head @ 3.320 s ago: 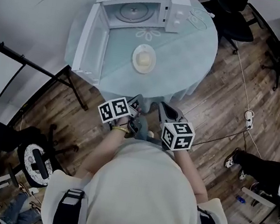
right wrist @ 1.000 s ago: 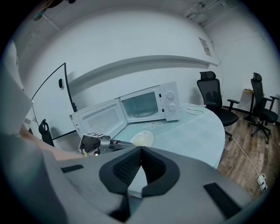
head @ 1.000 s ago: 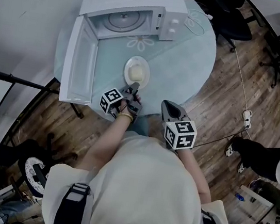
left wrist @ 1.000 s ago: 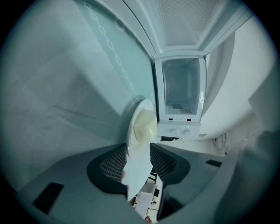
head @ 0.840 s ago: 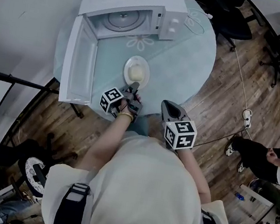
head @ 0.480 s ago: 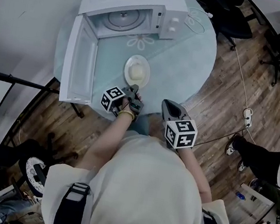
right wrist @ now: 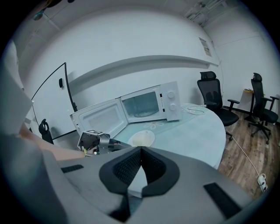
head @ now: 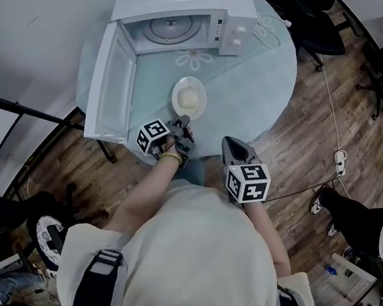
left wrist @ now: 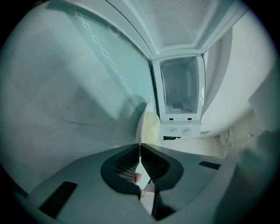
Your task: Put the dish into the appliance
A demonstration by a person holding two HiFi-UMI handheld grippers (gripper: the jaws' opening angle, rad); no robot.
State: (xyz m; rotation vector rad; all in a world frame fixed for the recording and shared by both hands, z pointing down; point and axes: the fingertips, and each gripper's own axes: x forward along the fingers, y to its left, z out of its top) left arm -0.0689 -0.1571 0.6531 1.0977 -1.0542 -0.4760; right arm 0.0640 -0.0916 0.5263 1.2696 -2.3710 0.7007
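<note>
A white dish (head: 189,96) with a pale yellow lump of food sits on the round glass table (head: 258,87), in front of the white microwave (head: 190,20). The microwave's door (head: 113,80) hangs open to the left, and its turntable (head: 169,28) is bare. My left gripper (head: 183,120) is at the dish's near rim. In the left gripper view its jaws are closing, and the thin edge of the dish (left wrist: 148,126) is pinched between the left gripper's tips (left wrist: 140,146). My right gripper (head: 229,146) hangs shut over the table's near edge with nothing in it (right wrist: 141,149).
A looped white cable (head: 267,28) lies on the table to the right of the microwave. Black office chairs (head: 315,17) stand beyond the table on the right. A black stand (head: 33,112) leans at the left, and a person's leg and shoe (head: 340,207) are at the right.
Since the earliest frame both grippers have come forward from my body, and the left one has reached the dish's near rim. Over the last second neither hand has moved much.
</note>
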